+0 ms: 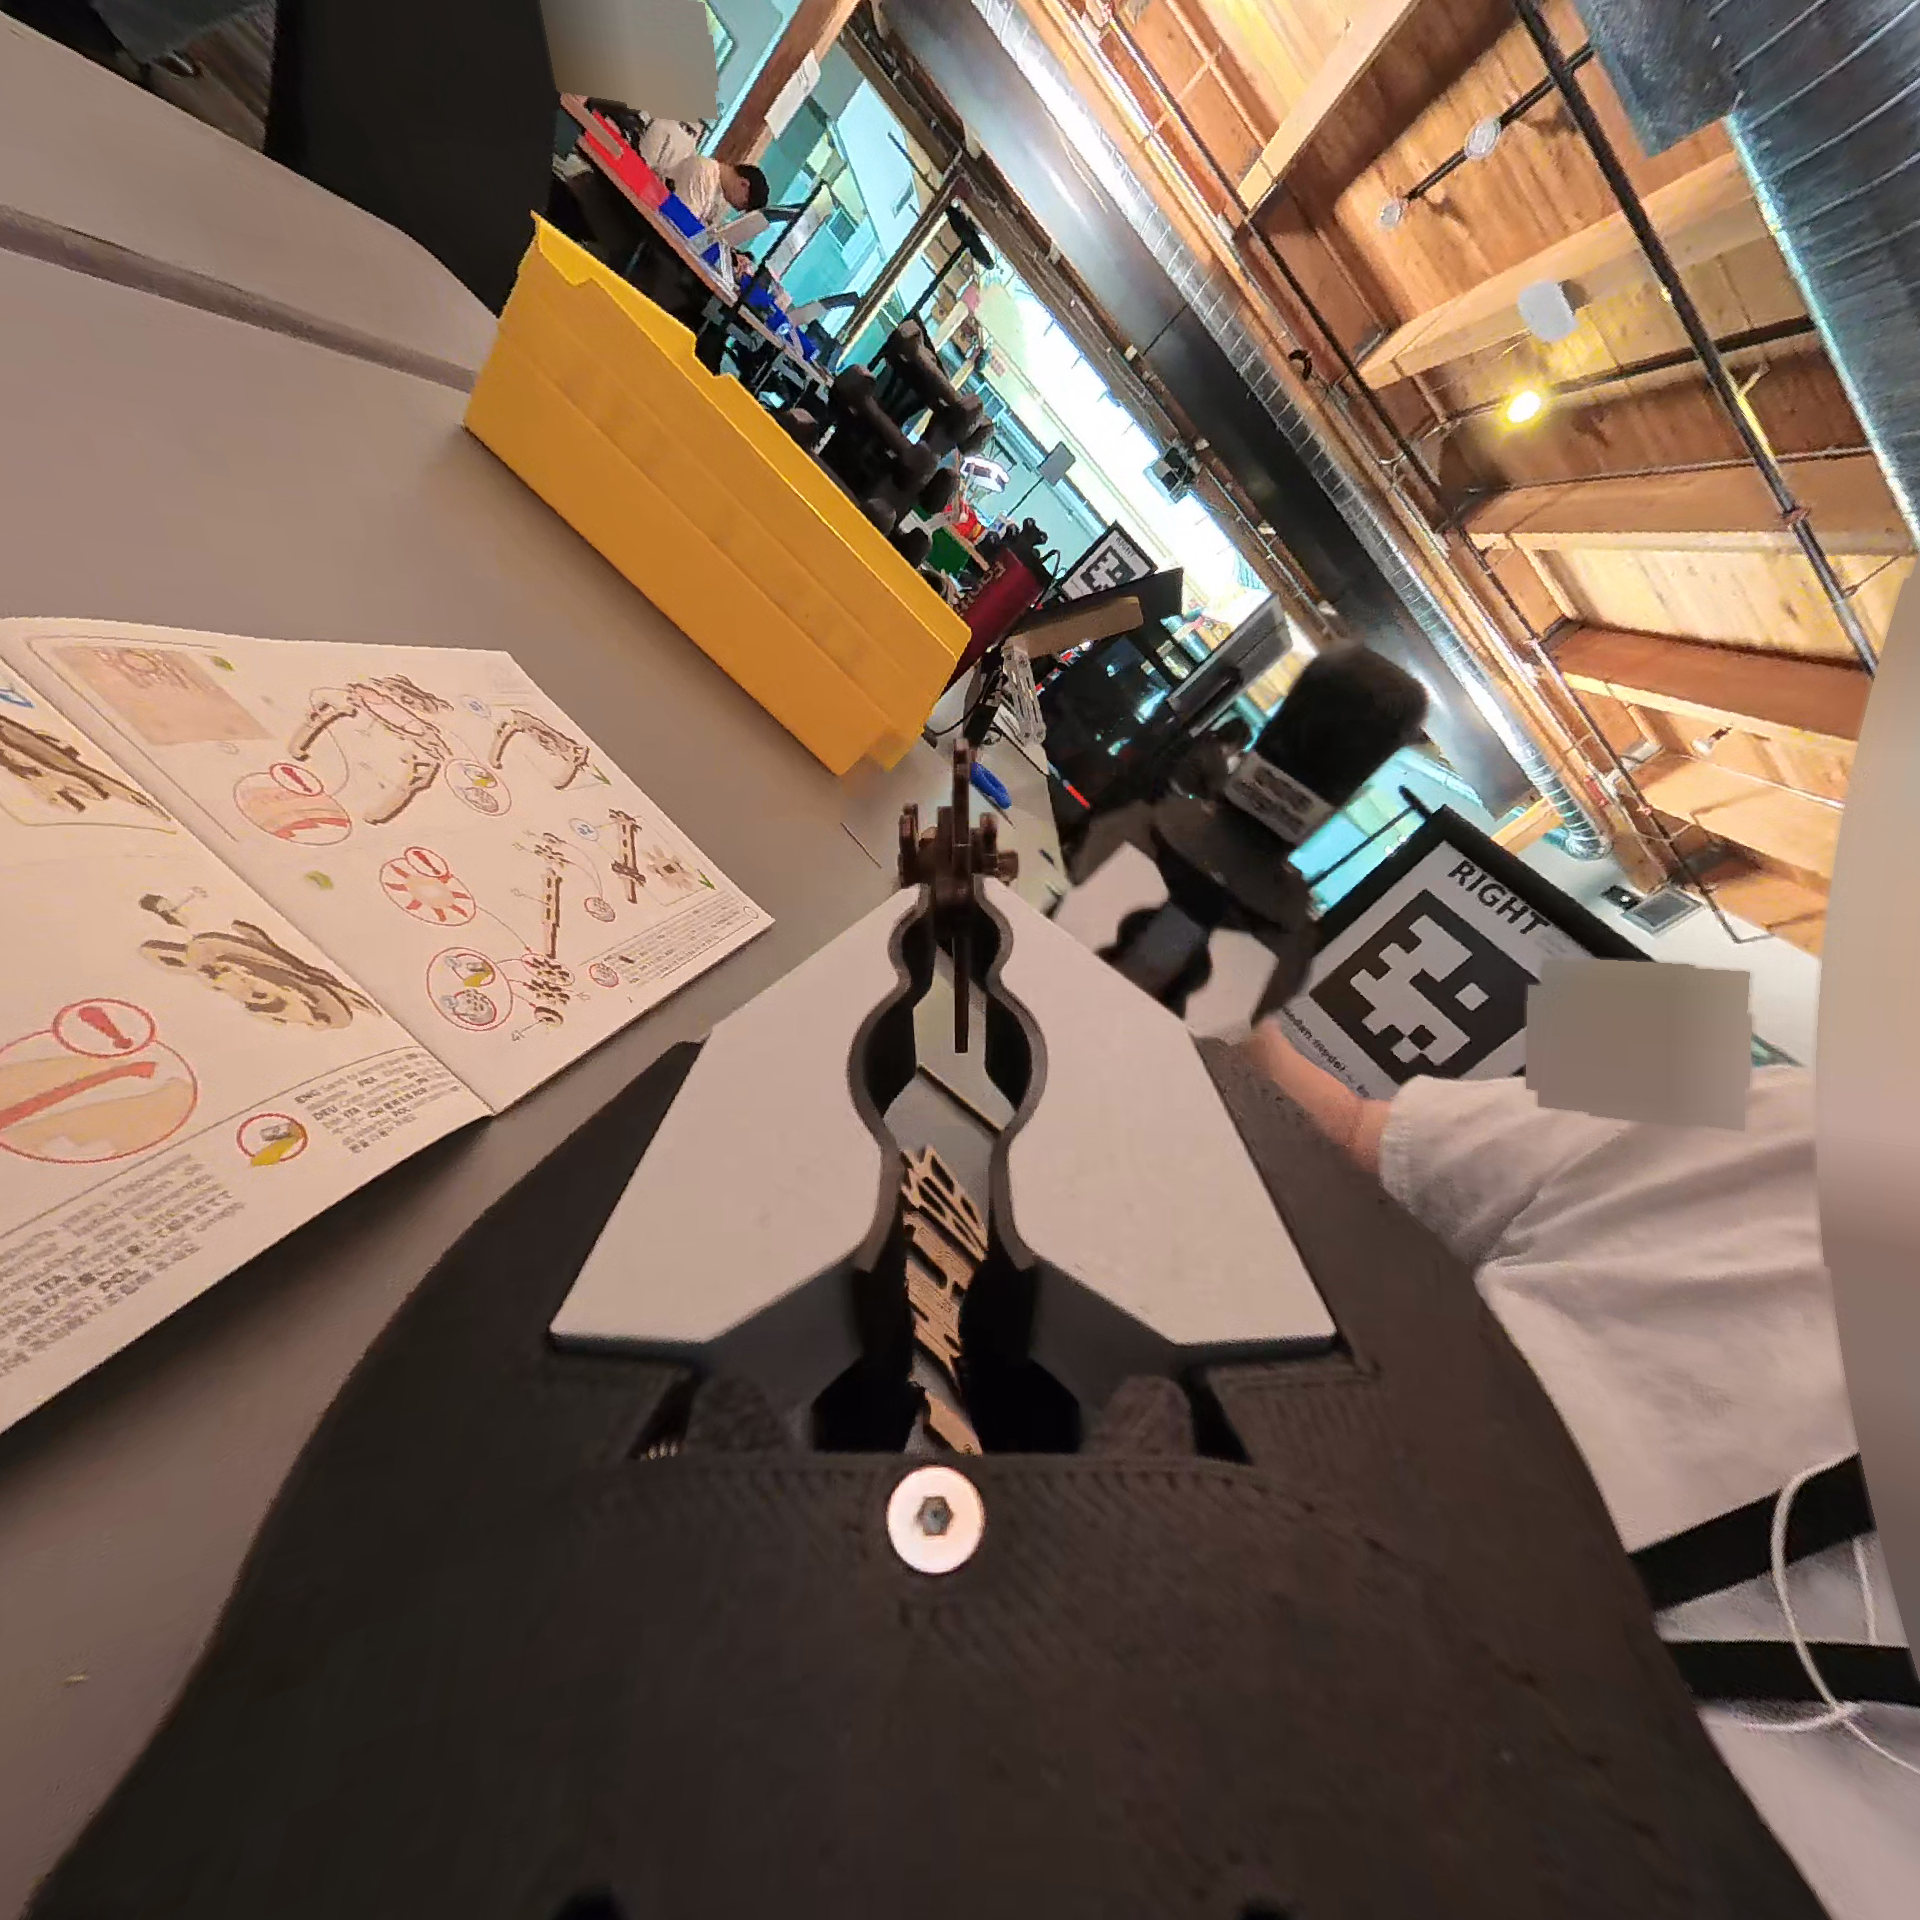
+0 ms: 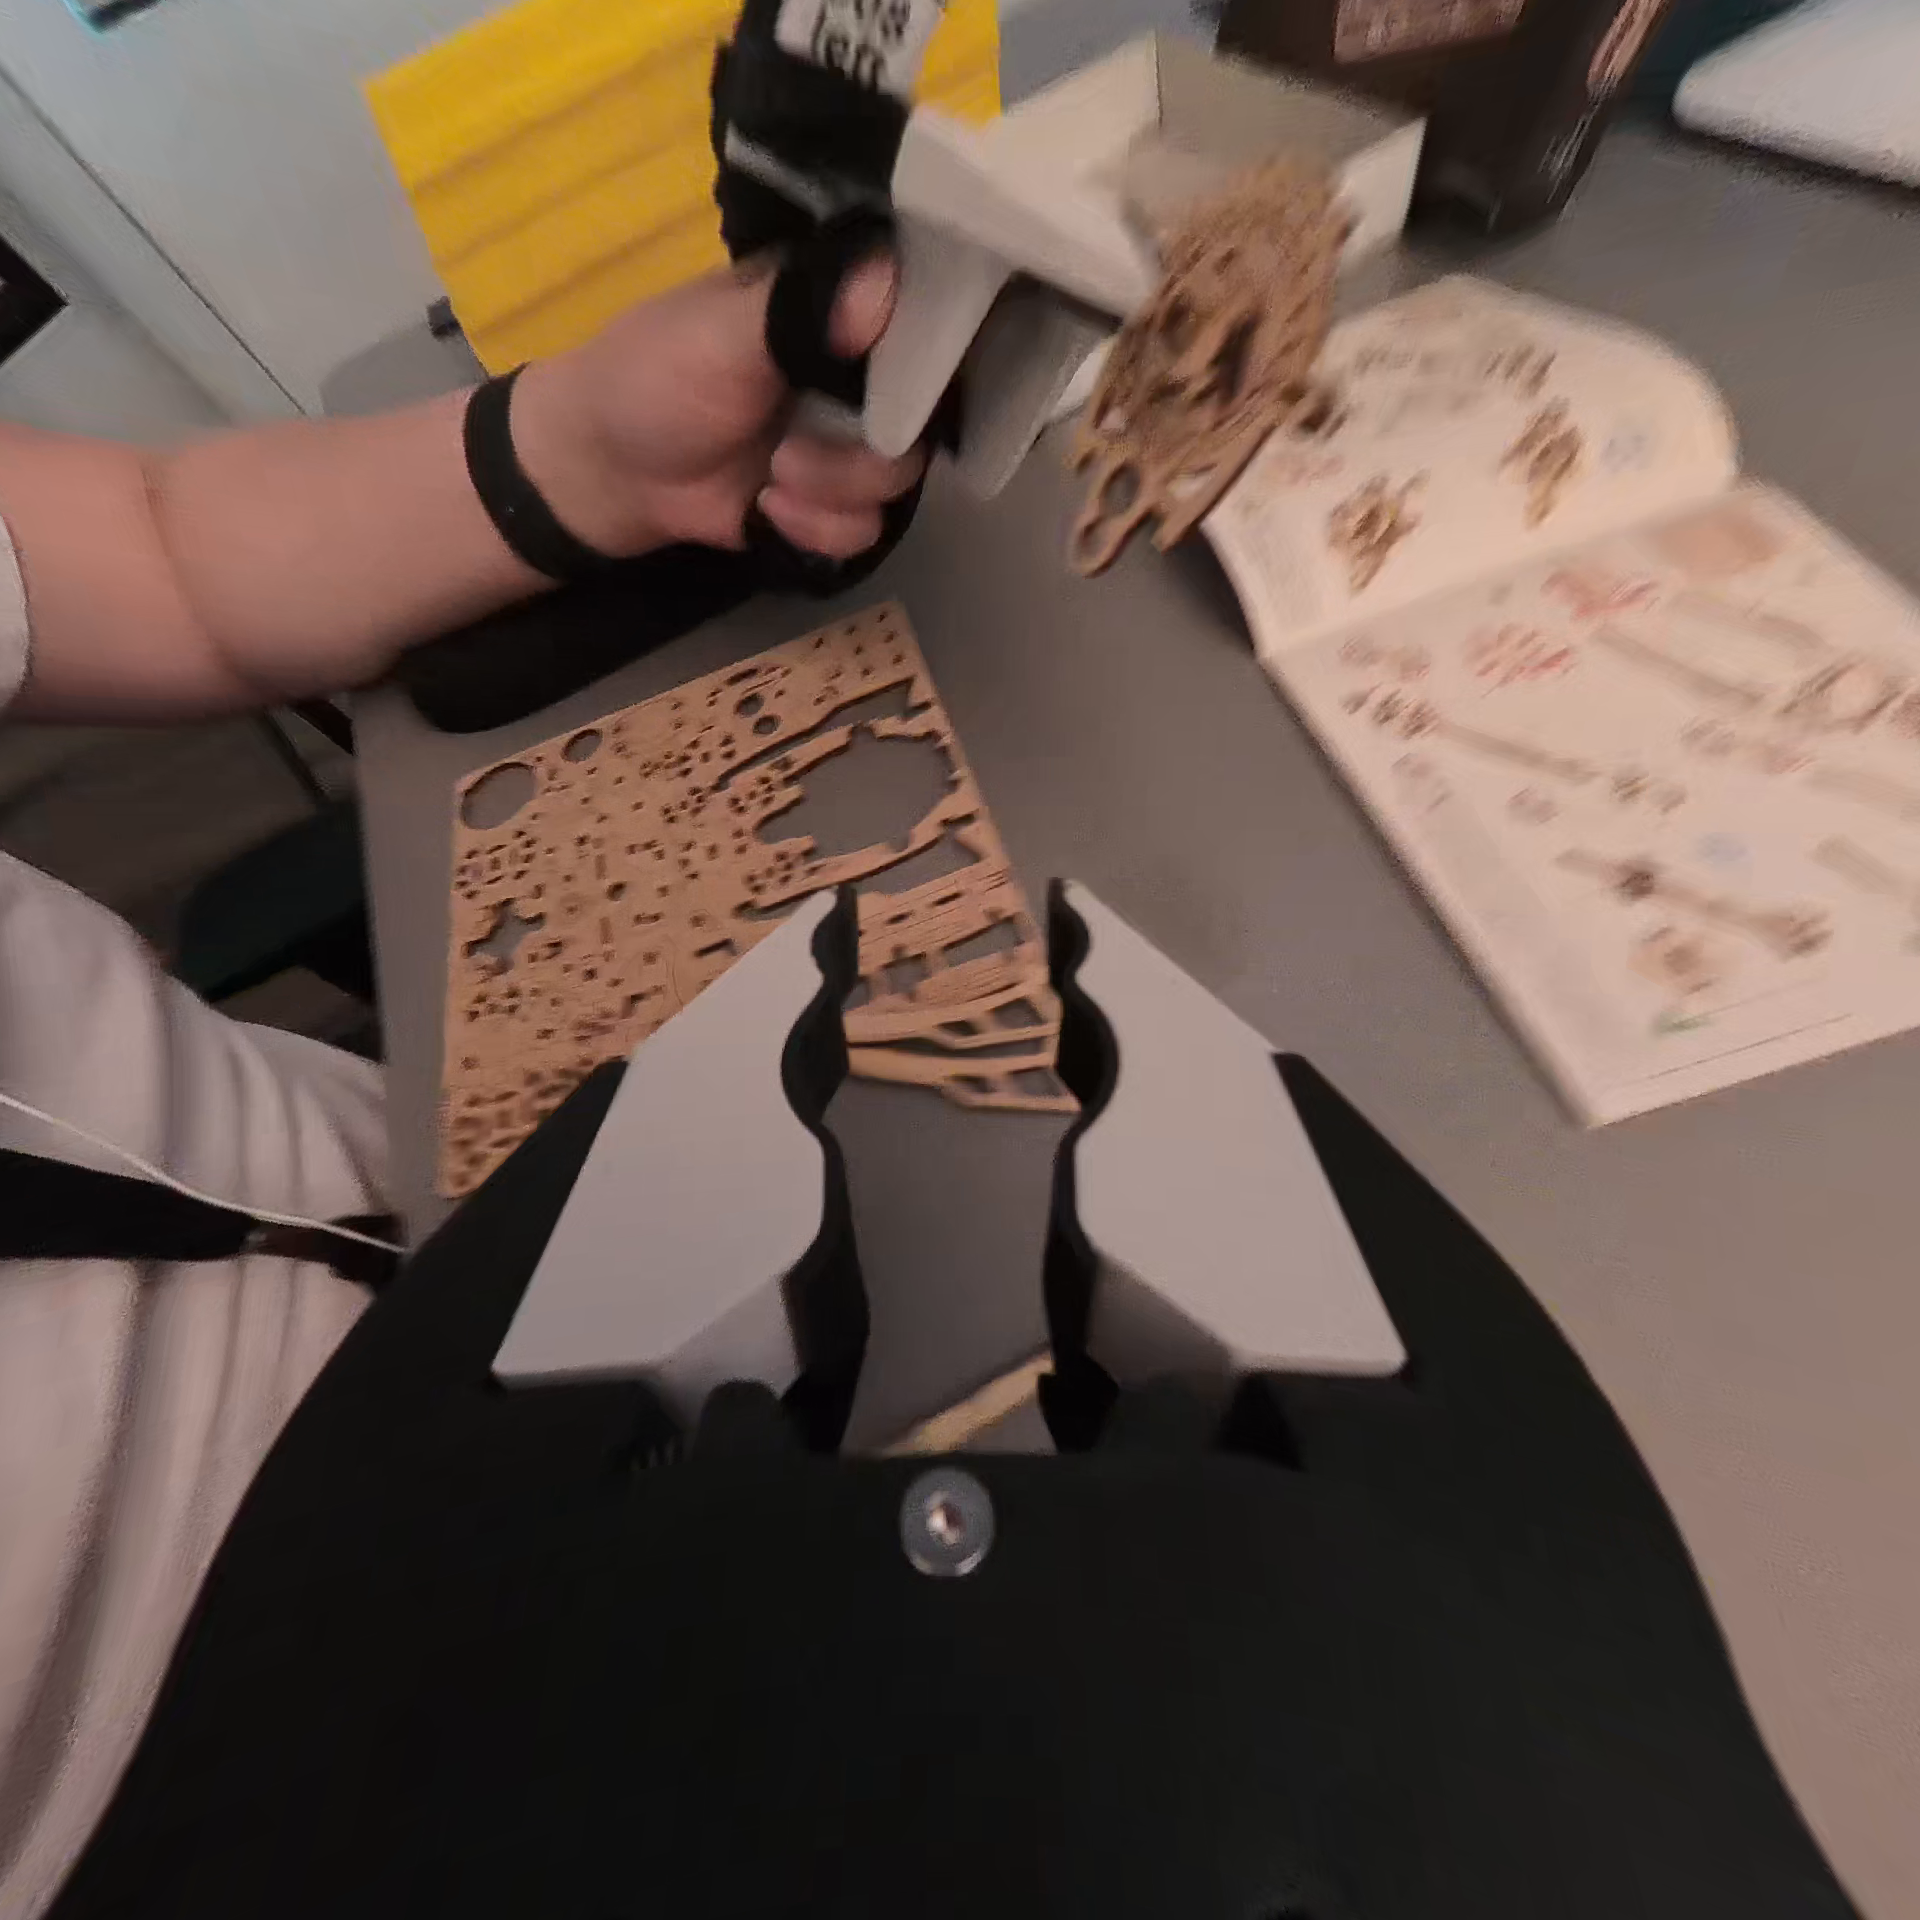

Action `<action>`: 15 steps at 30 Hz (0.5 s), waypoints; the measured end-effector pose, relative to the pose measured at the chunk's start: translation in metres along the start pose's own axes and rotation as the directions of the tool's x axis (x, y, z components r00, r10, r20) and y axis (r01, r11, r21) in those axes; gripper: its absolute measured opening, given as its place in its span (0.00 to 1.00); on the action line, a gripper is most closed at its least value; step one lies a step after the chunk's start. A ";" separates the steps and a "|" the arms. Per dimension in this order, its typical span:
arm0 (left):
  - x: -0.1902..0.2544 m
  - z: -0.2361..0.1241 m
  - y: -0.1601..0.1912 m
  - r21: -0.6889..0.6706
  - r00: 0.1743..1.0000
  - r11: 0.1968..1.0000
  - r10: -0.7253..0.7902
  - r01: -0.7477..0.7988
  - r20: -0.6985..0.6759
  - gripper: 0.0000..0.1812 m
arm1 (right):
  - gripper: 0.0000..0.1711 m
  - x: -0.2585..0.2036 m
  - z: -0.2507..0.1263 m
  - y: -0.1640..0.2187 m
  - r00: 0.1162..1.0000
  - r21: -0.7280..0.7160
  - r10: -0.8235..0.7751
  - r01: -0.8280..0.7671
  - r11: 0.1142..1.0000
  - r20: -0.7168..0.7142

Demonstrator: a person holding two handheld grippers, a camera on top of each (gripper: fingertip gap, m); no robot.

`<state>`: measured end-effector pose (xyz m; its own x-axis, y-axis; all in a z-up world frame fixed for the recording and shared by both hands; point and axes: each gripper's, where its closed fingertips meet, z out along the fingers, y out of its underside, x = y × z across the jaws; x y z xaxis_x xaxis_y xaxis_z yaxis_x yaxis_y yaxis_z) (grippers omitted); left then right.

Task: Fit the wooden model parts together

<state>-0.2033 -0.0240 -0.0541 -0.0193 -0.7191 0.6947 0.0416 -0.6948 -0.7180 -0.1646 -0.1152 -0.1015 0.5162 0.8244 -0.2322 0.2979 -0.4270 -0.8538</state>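
My left gripper (image 1: 954,904) is shut on a flat wooden model assembly (image 1: 954,842), seen edge-on between the fingertips and held up off the table. In the right wrist view the same left gripper (image 2: 1122,239) is raised, blurred, with the lacy tan wooden assembly (image 2: 1205,343) hanging from its tips above the table. My right gripper (image 2: 951,914) is open and empty, hovering over the near edge of a stack of punched-out wooden sheets (image 2: 665,873) lying flat on the grey table (image 2: 1195,831).
An open instruction booklet (image 1: 343,883) lies on the table; it also shows in the right wrist view (image 2: 1558,727). A yellow bin (image 1: 707,520) stands at the far table edge. A dark box (image 2: 1507,104) stands behind. The person's forearm (image 2: 260,551) reaches across at left. Left tips to right tips: about 12 cm.
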 end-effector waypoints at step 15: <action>0.004 0.002 0.002 0.003 0.999 0.999 0.039 -0.039 0.021 0.02 | 0.16 -0.017 0.031 0.064 0.863 -0.305 0.200 -0.368 0.878 -0.464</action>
<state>-0.2014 -0.0283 -0.0522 0.0035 -0.7453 0.6667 0.0453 -0.6659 -0.7447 -0.1789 -0.1447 -0.1669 0.8778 0.4532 -0.1548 0.3166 -0.7917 -0.5224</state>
